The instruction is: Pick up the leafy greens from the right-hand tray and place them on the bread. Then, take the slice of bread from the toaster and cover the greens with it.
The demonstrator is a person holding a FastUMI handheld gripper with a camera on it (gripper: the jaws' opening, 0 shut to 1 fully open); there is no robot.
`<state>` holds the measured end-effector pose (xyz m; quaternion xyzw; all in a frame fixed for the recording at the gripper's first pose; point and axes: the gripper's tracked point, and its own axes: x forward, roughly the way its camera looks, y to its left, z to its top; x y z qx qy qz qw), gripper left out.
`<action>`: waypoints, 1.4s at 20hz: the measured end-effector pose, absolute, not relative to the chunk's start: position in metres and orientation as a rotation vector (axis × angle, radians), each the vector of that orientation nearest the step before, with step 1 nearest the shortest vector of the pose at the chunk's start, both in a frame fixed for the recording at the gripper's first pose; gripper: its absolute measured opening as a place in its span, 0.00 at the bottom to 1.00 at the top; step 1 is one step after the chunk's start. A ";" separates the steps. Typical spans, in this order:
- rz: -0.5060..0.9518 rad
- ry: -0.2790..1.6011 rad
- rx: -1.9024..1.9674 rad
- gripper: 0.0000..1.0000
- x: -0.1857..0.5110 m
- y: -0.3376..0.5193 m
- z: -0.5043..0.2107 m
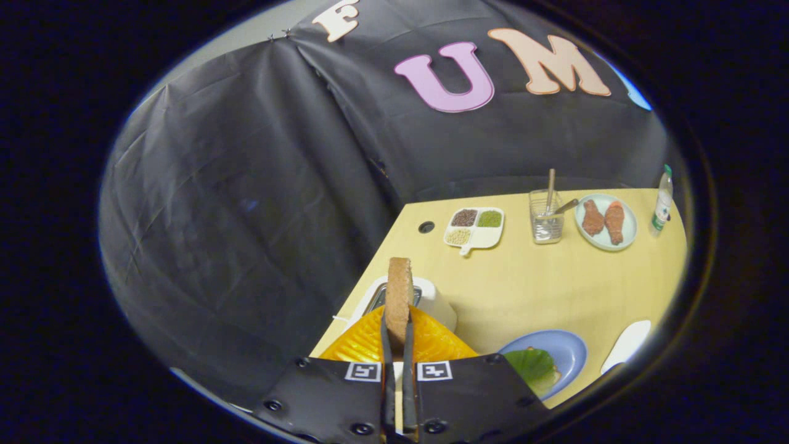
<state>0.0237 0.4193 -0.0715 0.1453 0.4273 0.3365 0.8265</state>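
gripper (pixel 397 345) clamped on bread slice (pixel 399 296), held on edge above toaster (pixel 431 302) | greens (pixel 530 362) on blue plate (pixel 570 348) lie low to the right | carry right, lay flat

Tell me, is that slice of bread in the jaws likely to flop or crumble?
Probably neither. The bread slice stands straight up on edge, pinched only at its lower part by the gripper, so it seems stiff and light. Its rough brown edge suggests it won't slip.

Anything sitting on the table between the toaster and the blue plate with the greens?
Nothing in the gripper view: bare tabletop separates the toaster from the blue plate holding the leafy greens. The gripper is shut on the bread slice.
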 end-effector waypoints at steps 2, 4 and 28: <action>0.699 0.901 0.321 0.07 0.022 0.405 -0.073; 0.679 0.905 0.329 0.07 0.022 0.389 -0.078; 0.463 1.082 0.634 0.07 -0.017 0.288 -0.223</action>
